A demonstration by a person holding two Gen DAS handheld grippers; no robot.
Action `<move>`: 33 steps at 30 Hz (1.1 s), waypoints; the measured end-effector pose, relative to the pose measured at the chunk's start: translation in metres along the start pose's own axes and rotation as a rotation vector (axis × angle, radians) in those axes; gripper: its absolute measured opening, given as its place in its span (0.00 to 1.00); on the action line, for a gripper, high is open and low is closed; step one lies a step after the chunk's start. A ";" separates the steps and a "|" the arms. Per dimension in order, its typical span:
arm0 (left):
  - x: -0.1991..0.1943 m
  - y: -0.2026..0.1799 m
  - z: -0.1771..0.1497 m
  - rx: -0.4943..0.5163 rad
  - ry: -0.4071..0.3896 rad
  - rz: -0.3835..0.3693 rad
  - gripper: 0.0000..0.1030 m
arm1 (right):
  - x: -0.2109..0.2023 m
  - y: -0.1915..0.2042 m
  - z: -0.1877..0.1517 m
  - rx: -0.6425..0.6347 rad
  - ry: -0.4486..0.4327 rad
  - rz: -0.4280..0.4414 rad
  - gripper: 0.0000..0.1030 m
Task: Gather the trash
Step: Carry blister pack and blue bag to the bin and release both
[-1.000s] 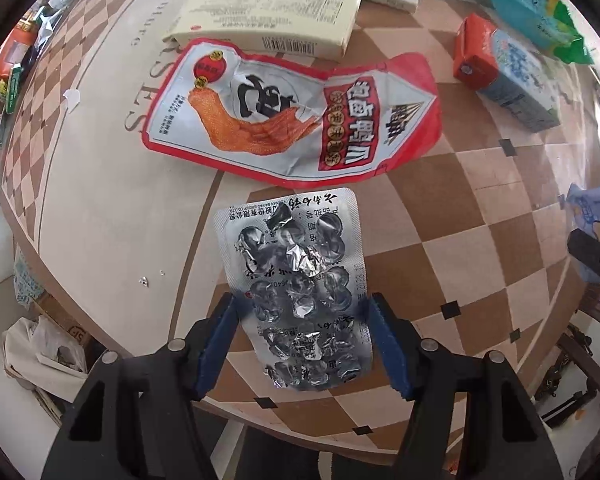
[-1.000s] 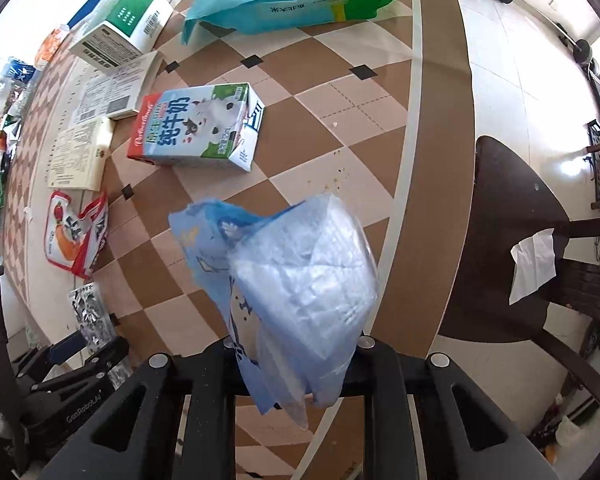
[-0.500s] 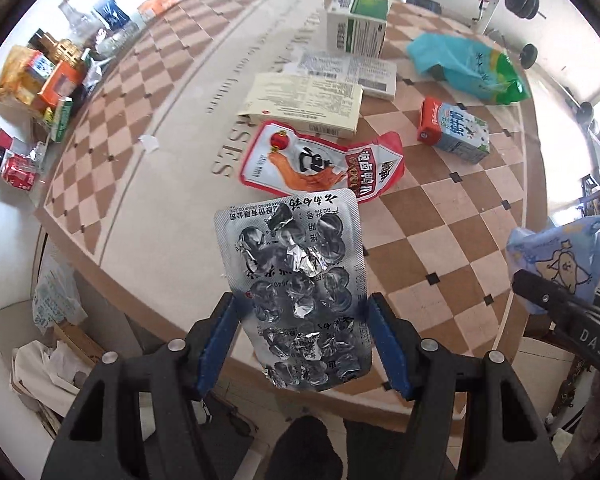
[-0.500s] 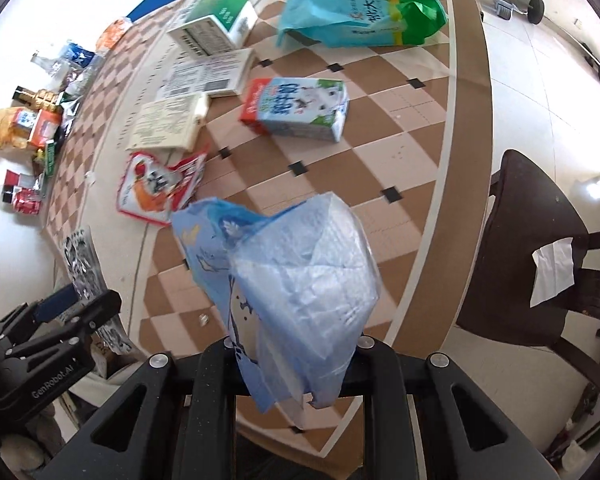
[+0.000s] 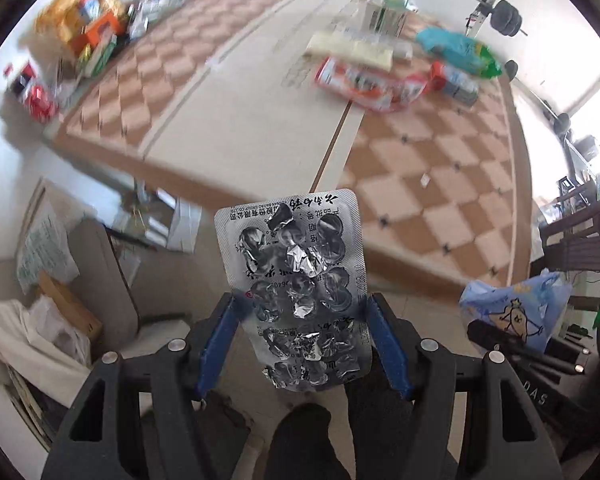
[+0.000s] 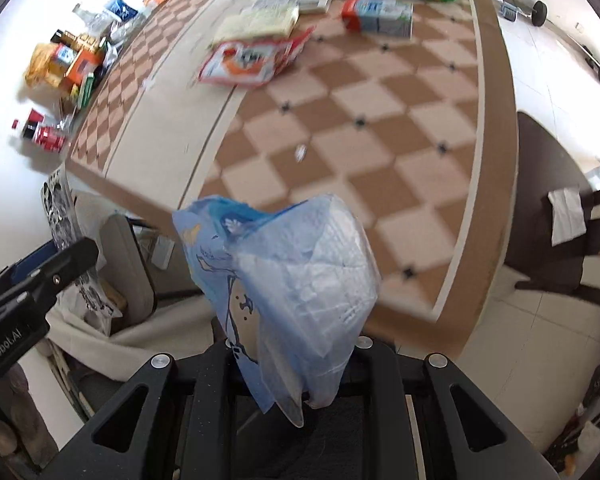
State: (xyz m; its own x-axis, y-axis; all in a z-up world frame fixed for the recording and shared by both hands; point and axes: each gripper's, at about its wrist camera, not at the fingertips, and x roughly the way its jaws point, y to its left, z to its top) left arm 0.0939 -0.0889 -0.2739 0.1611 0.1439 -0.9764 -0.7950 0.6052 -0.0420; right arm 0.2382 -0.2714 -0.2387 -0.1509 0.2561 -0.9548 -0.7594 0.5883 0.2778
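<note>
Checkered brown-and-cream table (image 5: 440, 184) fills the upper half of both views, smeared by motion blur; half a second ago it sat closer and sharp, and floor now shows under its near edge. My left gripper (image 5: 302, 332) is off the table over the floor, its blue pads pinched on the lower part of the used foil blister pack (image 5: 296, 280), which stands upright at frame centre exactly as before. My right gripper (image 6: 296, 354) is pressed together on the crumpled pale-blue plastic bag (image 6: 288, 288), also held upright at lower centre, past the table corner. Left on the table at upper right of the left view are the red snack wrapper (image 5: 370, 84), the milk carton (image 5: 454, 80) and the teal-green bag (image 5: 456, 50). Only the left view shows the pile of white bags and cardboard (image 5: 40, 328) on the floor at lower left. Only the right view shows the dark chair (image 6: 552, 216) at the right edge with a white tissue (image 6: 566, 216) on it.
</note>
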 end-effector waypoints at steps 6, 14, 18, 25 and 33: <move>0.098 0.048 -0.045 -0.116 0.169 -0.050 0.61 | 0.085 0.018 -0.076 -0.025 0.126 -0.019 0.19; 0.280 0.090 -0.062 -0.244 0.319 -0.117 0.61 | 0.250 0.004 -0.106 -0.013 0.235 -0.011 0.19; 0.368 0.092 -0.070 -0.224 0.382 -0.147 0.61 | 0.347 -0.015 -0.096 -0.009 0.266 -0.005 0.19; 0.459 0.101 -0.086 -0.245 0.472 -0.166 0.88 | 0.469 -0.042 -0.082 -0.024 0.358 -0.004 0.23; 0.450 0.100 -0.100 -0.230 0.447 -0.061 0.93 | 0.508 -0.059 -0.082 0.019 0.392 -0.035 0.75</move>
State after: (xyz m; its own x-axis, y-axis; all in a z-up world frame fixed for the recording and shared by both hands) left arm 0.0286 -0.0420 -0.7388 -0.0153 -0.2659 -0.9639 -0.9082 0.4070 -0.0979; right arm 0.1544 -0.2394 -0.7490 -0.3581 -0.0741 -0.9307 -0.7573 0.6061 0.2432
